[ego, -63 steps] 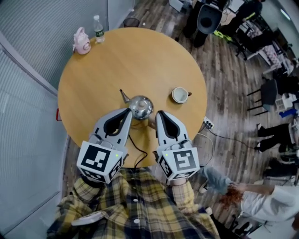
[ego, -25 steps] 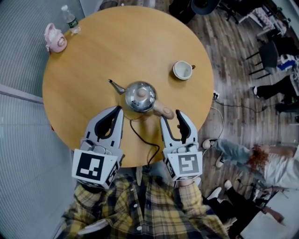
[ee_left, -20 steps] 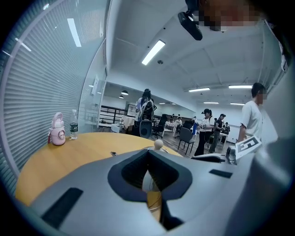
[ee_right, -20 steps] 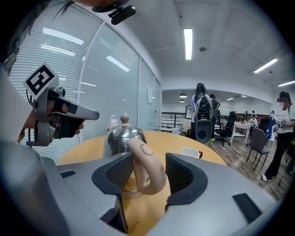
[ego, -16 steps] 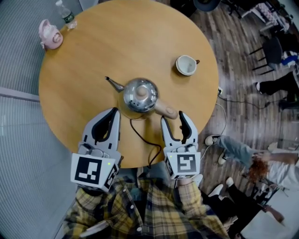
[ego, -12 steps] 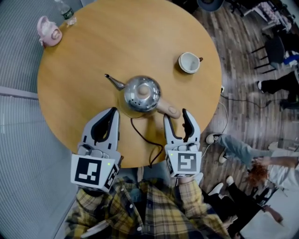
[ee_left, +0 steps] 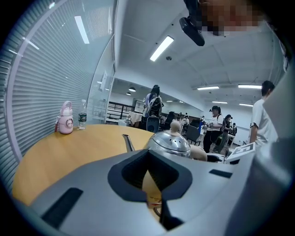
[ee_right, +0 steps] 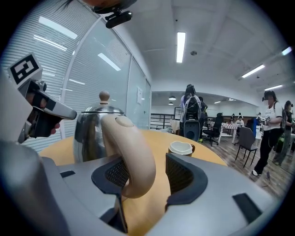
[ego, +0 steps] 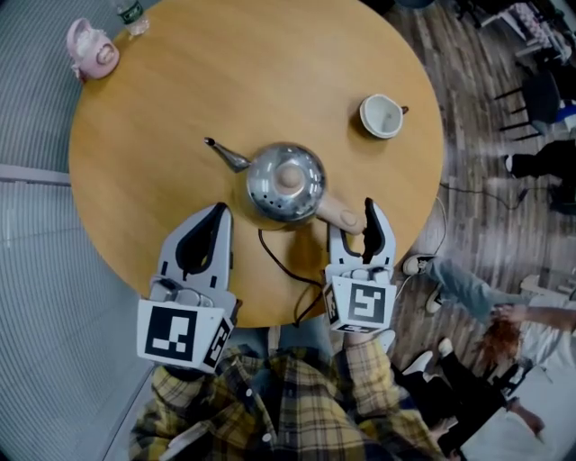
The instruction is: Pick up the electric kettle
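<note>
A pink flask (ego: 91, 54) and a clear water bottle (ego: 131, 13) are standing side by side at the far left edge of the round wooden surface (ego: 180, 99), well apart from everything else.

The left gripper (ego: 205, 221) is hanging over the near left edge, pointing toward the far side. In the left gripper view its jaws are sitting almost together (ee_left: 150, 168), leaving only a thin slit through which the wood is showing, and they are holding nothing.

The electric kettle (ego: 286, 183) is standing upright near the middle of the surface, a little toward the near edge. Its thin spout (ego: 223, 153) is pointing toward the left edge and its beige handle (ego: 342, 216) is reaching toward the near right edge. A black cord (ego: 283, 270) is running from under the kettle to the near edge, between the two grippers.

The right gripper (ego: 356, 223) is sitting at the near right edge with its jaws spread apart around the handle. In the right gripper view the handle (ee_right: 133, 156) is lying against the left jaw of the right gripper (ee_right: 152, 173), while a clear gap is showing between it and the right jaw, so the jaws are not gripping it. The steel body of the kettle (ee_right: 92, 131) is rising just beyond.

A white cup (ego: 382, 115) is standing near the far right edge, apart from the kettle.
</note>
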`<state>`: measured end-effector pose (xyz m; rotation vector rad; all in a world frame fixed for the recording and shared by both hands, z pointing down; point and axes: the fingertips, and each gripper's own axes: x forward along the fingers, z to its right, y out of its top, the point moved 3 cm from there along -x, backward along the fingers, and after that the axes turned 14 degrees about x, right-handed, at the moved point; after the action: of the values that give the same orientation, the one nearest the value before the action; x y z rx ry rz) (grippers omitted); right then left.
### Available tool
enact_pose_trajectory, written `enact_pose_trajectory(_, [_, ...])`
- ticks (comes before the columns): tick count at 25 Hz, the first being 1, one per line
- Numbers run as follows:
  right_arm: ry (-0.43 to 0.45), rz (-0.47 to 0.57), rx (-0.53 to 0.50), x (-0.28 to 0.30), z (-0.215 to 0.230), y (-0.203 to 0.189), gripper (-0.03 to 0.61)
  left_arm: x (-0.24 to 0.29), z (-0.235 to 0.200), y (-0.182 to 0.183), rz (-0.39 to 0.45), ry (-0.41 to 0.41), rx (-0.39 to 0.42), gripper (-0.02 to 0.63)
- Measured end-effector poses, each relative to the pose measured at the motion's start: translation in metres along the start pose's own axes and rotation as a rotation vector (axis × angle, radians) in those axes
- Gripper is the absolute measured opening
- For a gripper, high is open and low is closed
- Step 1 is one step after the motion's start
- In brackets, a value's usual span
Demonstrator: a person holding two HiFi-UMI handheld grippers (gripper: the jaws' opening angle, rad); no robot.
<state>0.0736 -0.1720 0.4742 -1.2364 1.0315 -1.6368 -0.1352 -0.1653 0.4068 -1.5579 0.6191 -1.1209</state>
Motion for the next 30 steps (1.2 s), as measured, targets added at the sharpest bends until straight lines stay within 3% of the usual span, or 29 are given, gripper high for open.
enact_pose_trajectory(17, [-0.05,0.066,0.059,0.05,0.022,0.006,0.215,0.014,-0.009,-0.015,-0.036,0.004,-0.021,0.002])
enact_pose_trajectory(26, [-0.101,0.088,0.033,0.057,0.017,0.011,0.059,0.015,-0.011,-0.016,-0.04,0.011,-0.033,0.002])
enact_pose_trajectory(30, [-0.119,0.094,0.061,0.058,0.018,0.011,0.04,0.013,-0.014,-0.017,-0.04,0.021,-0.038,0.002])
